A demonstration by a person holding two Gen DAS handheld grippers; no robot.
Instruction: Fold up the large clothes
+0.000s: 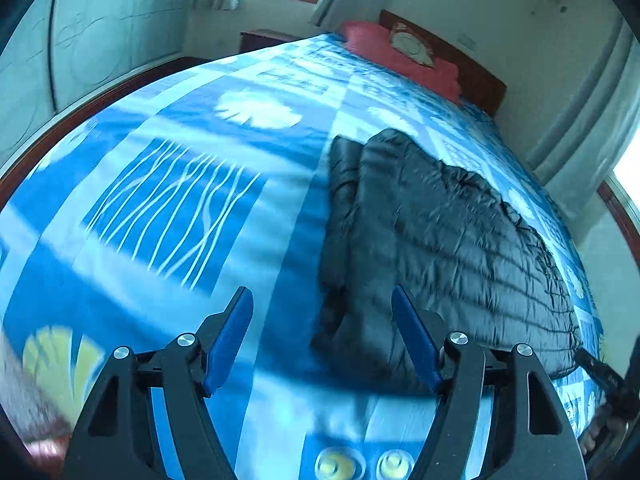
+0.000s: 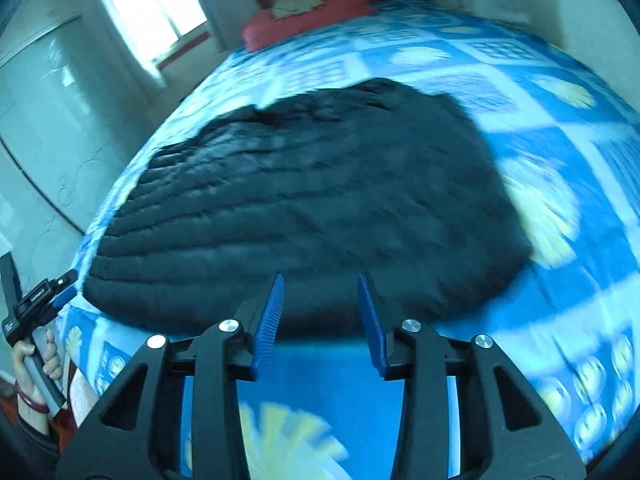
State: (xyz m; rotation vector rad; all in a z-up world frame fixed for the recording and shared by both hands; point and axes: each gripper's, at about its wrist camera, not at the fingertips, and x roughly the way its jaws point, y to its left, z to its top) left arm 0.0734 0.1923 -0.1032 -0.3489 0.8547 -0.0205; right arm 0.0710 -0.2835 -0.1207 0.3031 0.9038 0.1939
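A black quilted puffer jacket (image 1: pixel 440 232) lies folded into a broad slab on the blue patterned bed sheet (image 1: pixel 180 184). My left gripper (image 1: pixel 320 292) hovers over the jacket's near left edge, its blue pads wide apart with nothing between them. In the right wrist view the jacket (image 2: pixel 312 200) fills the middle of the bed (image 2: pixel 560 140). My right gripper (image 2: pixel 322 278) hangs over its near edge, jaws partly apart and empty. The left gripper (image 2: pixel 40 300) shows at the far left, held by a hand (image 2: pixel 32 360). The right gripper's tip (image 1: pixel 600 372) peeks in at the left view's right edge.
A red pillow (image 1: pixel 400 56) leans on the wooden headboard (image 1: pixel 480 76) at the far end. A nightstand (image 1: pixel 264 38) stands by the window wall, and a pale wardrobe (image 1: pixel 100 40) runs along the left. Bare sheet spreads left of the jacket.
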